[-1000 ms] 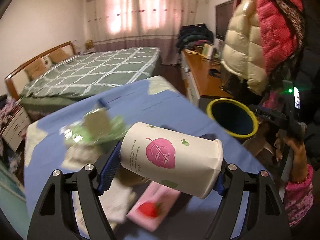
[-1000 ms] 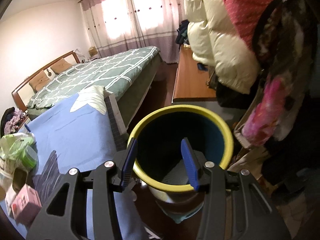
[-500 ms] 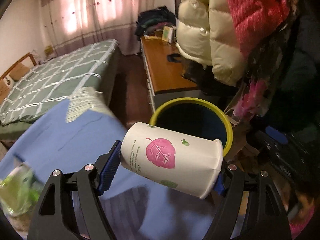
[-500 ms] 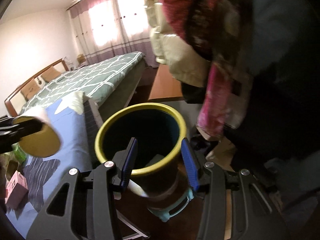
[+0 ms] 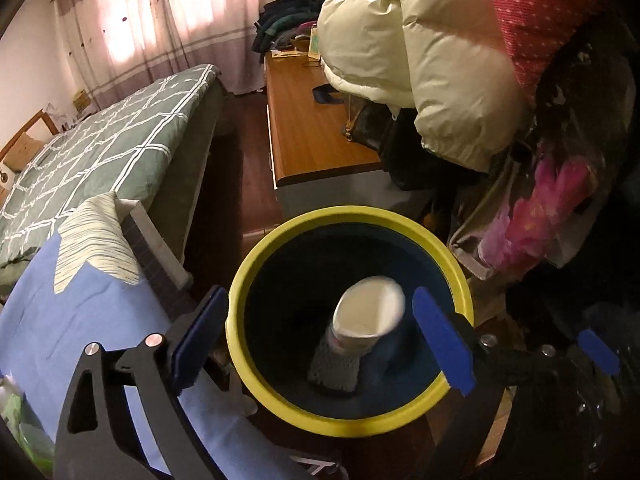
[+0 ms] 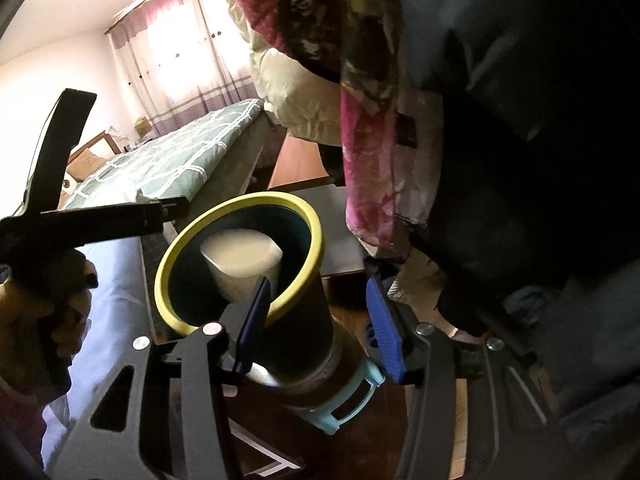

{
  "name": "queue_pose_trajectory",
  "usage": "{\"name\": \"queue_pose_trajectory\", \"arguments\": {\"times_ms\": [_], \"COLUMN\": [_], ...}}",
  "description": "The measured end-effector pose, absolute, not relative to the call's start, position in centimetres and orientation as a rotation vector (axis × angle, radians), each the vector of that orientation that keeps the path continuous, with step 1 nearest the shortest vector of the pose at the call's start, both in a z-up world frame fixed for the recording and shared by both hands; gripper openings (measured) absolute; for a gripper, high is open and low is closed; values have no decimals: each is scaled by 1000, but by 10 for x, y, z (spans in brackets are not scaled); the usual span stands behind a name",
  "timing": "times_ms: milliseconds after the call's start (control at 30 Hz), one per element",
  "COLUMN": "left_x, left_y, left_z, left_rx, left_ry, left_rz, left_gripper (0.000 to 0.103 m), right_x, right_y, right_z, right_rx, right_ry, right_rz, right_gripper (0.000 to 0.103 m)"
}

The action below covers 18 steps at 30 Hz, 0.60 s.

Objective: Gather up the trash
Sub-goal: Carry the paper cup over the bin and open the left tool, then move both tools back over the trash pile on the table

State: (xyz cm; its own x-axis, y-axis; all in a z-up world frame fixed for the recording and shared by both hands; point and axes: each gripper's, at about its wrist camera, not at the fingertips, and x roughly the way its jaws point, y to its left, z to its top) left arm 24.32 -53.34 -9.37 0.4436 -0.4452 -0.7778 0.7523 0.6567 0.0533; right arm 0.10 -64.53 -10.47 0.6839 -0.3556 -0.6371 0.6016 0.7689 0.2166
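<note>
Step in hand: release of a paper cup (image 5: 366, 314) into the yellow-rimmed bin (image 5: 256, 264).
Paper cup: inside the bin, blurred (seemingly mid-fall), above a grey cloth-like scrap at the bottom.
Left gripper (image 5: 320, 336): jaws have just been opening; now spread wide over the bin mouth, pinching nothing.
Right gripper (image 6: 318, 328): jaws part open, straddling the bin's wall below the rim; whether the pads press it cannot be told.
Next move (a judgement): return the left gripper to the blue tablecloth (image 5: 80, 320) for remaining litter.
</note>
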Motion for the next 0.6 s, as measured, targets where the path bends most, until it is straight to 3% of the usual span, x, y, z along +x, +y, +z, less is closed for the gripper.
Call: {"name": "queue_pose_trajectory", "arguments": {"times_ms": [267, 600], "left_x": [215, 169], "left_y": [-461, -277], "left_z": [-58, -23], "left_rx": [335, 127], "left_ry": [801, 719], "left_rz": [-730, -520], "left_gripper": [96, 98], "right_x": [11, 42], "right_y": [-634, -576], "right_z": [-112, -101], "right_rx": [437, 360], "right_ry": [630, 658], "right_rz": [-512, -353], "right_gripper": [50, 53]}}
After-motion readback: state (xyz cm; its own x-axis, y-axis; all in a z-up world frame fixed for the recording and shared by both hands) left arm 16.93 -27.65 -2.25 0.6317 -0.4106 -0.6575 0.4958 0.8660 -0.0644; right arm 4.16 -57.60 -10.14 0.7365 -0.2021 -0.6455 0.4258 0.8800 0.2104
